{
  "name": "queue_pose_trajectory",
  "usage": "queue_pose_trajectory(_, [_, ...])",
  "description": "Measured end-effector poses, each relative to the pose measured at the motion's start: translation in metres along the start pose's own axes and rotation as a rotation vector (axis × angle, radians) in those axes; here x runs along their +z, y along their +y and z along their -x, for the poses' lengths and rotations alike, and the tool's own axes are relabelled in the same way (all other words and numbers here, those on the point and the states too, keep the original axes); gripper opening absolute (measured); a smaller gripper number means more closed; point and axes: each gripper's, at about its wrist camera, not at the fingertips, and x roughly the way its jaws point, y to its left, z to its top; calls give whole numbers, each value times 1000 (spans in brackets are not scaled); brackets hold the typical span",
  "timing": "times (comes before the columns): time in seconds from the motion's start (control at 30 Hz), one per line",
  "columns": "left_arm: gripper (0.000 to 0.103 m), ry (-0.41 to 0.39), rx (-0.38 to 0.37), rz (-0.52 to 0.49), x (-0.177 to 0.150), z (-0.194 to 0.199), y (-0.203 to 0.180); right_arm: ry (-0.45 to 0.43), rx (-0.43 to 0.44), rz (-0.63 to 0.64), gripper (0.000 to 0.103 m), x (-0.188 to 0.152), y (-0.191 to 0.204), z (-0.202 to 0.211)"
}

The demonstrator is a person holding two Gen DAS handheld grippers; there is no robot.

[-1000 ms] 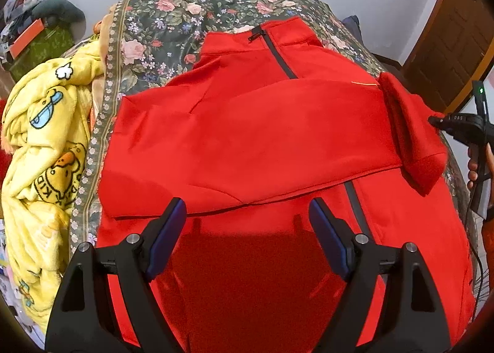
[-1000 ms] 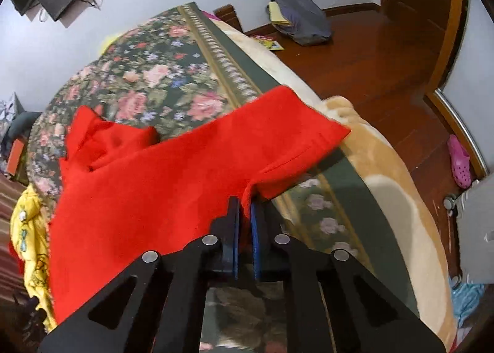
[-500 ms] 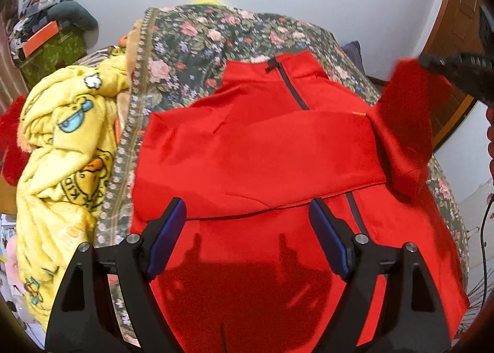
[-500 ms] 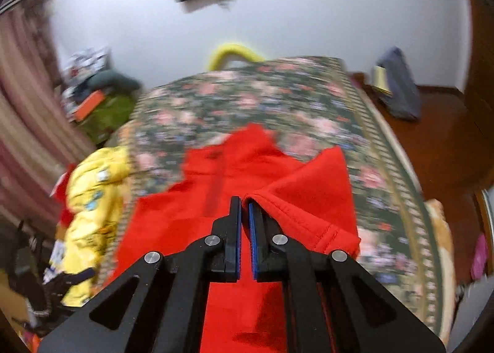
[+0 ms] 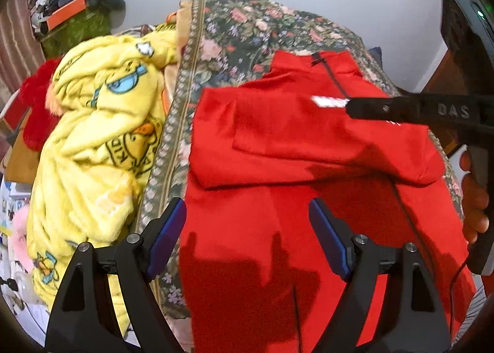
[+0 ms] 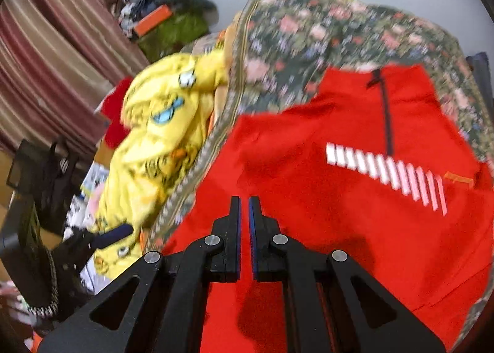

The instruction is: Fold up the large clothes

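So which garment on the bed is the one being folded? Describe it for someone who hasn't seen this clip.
Start at the bed's floral bedspread. Lying flat on it is the red jacket, with a dark zipper running down from its collar and a slanted row of white stripes. The crumpled yellow cartoon blanket beside it has neither.

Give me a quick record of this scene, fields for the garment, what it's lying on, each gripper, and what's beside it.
garment: red jacket, dark front zipper, white striped mark on the sleeve
surface: floral bedspread
left gripper: fingers wide apart, holding nothing, above the jacket's lower part
right gripper: fingers nearly closed, over the chest; grip on the sleeve unclear
beside: yellow cartoon blanket, on the jacket's left
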Motion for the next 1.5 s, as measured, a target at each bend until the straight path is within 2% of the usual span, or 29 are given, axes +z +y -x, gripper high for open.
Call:
queue_pose_trajectory(0.1, [81,23,3,10,-3,-10,3,14,-14,-10,5,-5,-12,11])
queue_pose_trajectory(0.13, [81,30,-4,16,-2,-14,3,14,-36,-7,8,-6,-19,18])
queue_pose_trajectory(0.2, [81,40,-26,35,0,-19,5,-1,-99,15,19,-9,-32,35])
queue_pose_trajectory(0.27, [81,53,-50,76,8,-28,8,-31,-171,40,42,-13,-46,52])
queue_pose_trajectory(0.33, [81,66,-91,130,17,-38,12,-68,-261,61,53,-18,-60,68])
queue_pose_trajectory(0.47, [81,104,-200,248,38,-62,16,-82,-415,101,54,-29,-96,92])
queue_pose_trajectory(0.6, [81,159,-267,328,51,-94,15,-59,-509,84,54,-42,-133,98])
queue_pose_trajectory(0.7, [81,222,-322,405,53,-124,16,-39,-537,55,54,-52,-158,97])
queue_pose_trajectory(0.8, [79,275,-342,515,49,-154,22,-26,-549,15,54,-61,-181,96])
queue_pose_trajectory(0.9, [79,263,-320,559,52,-173,26,-30,-529,-33,54,-67,-196,97])
queue_pose_trajectory(1.0, [78,208,-303,549,61,-186,27,-42,-496,-80,54,-73,-208,100])
queue_pose_trajectory(1.07, [71,198,-278,539,67,-195,27,-41,-476,-108,54,-75,-214,101])
queue_pose_trajectory(1.1, [65,186,-261,534,69,-197,27,-42,-465,-120,54,-77,-216,102])
queue_pose_trajectory(1.17, [41,163,-226,498,78,-197,24,-44,-450,-143,54,-80,-220,103])
queue_pose_trajectory(1.2, [19,188,-193,477,81,-200,21,-46,-443,-155,54,-82,-221,105])
queue_pose_trajectory(1.23, [7,216,-169,465,83,-204,20,-47,-436,-164,54,-82,-222,105])
queue_pose_trajectory(1.3, [4,219,-122,427,83,-201,19,-50,-431,-171,54,-83,-223,107])
queue_pose_trajectory(1.37, [4,187,-66,345,86,-188,10,-52,-444,-166,54,-83,-222,109])
queue_pose_trajectory(1.43, [3,131,0,236,93,-167,-5,-55,-461,-159,54,-80,-222,111])
queue_pose_trajectory(1.5, [3,48,35,138,104,-139,-23,-56,-470,-156,54,-76,-223,112])
